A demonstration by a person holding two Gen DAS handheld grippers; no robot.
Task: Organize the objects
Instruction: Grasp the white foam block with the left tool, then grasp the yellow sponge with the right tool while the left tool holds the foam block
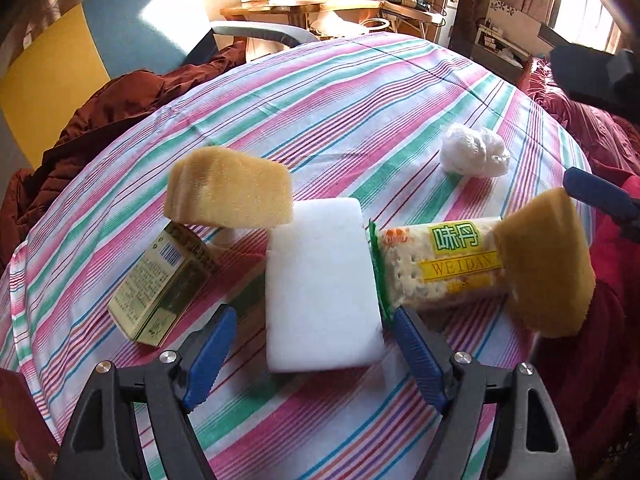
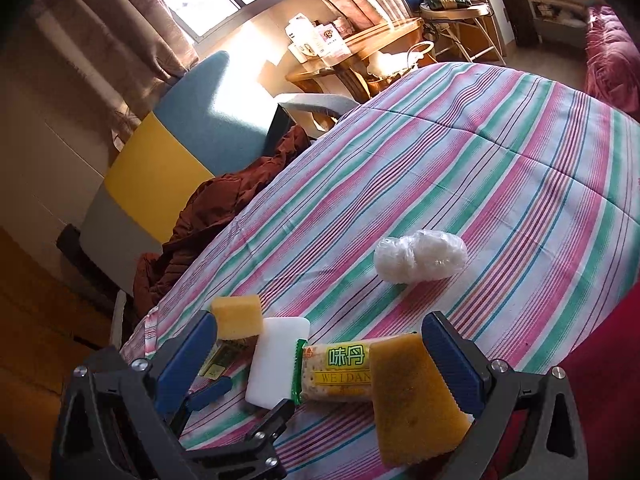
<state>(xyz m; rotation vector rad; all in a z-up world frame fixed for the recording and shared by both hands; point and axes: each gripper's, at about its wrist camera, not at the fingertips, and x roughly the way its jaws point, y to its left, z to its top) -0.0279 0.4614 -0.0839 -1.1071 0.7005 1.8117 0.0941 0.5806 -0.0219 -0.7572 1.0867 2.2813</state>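
My left gripper [image 1: 312,312] points down at the striped table, jaws open. The near end of a white foam block [image 1: 320,280] lies between its blue fingers, and the pads stay clear of it. Left of the block, a yellow sponge [image 1: 228,192] rests on a green box [image 1: 160,284]. To its right lies a cracker packet [image 1: 440,264], with a second sponge [image 1: 544,264] over its far end. My right gripper [image 2: 320,320] is wide open. That second sponge [image 2: 412,396] leans by its right finger, and the packet [image 2: 340,372] lies between the fingers.
A crumpled white plastic bag [image 1: 474,150] lies farther back on the striped cloth [image 1: 320,100]. A brown jacket [image 1: 100,120] and a blue-and-yellow chair [image 1: 132,20] sit beyond the table's left edge. A red quilt [image 1: 600,120] lies to the right.
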